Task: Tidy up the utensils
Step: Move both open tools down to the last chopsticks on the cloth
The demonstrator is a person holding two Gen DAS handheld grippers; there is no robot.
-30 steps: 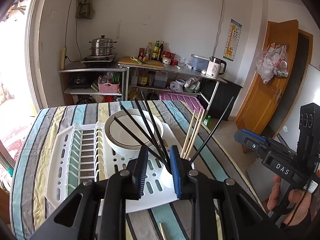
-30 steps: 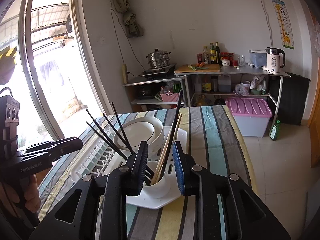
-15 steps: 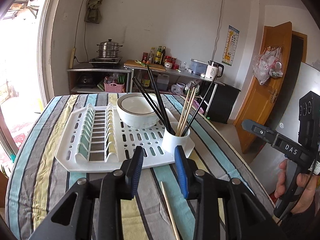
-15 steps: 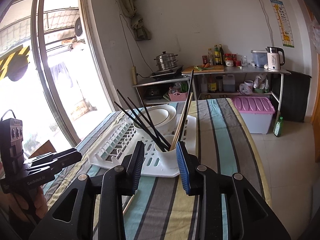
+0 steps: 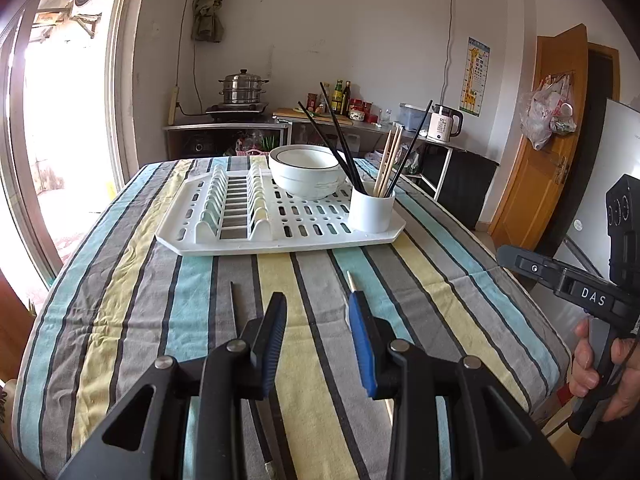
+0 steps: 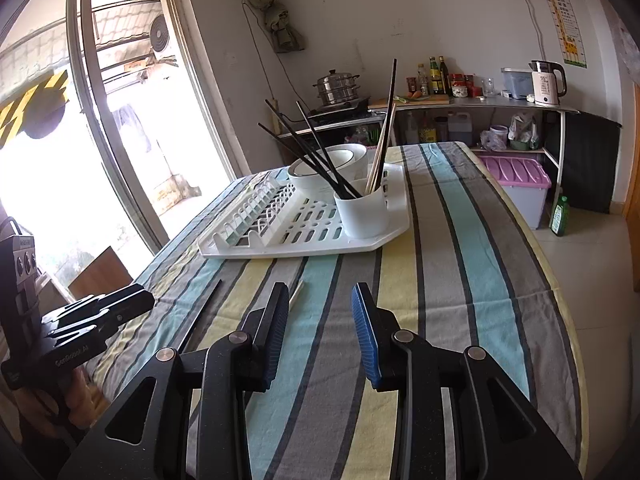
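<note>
A white utensil cup [image 5: 371, 213] [image 6: 367, 213] stands on the near right corner of a white drying rack [image 5: 240, 236] [image 6: 280, 236] and holds several black and wooden chopsticks. A wooden chopstick [image 5: 351, 280] [image 6: 296, 294] and a black chopstick [image 5: 234, 304] [image 6: 202, 312] lie loose on the striped tablecloth in front of the rack. My left gripper [image 5: 318, 320] is open and empty above the cloth between them. My right gripper [image 6: 320, 312] is open and empty, further right over the cloth.
A white bowl [image 5: 306, 170] [image 6: 328, 164] sits on the rack behind the cup. The table edge drops off at the right [image 6: 560, 280]. A shelf with a pot, bottles and a kettle [image 6: 546, 82] stands at the back wall. A pink bin [image 6: 516, 178] sits on the floor.
Both grippers have pulled back from the cup and rack toward the near side of the table, staying open. The two loose chopsticks on the cloth have come into view.
</note>
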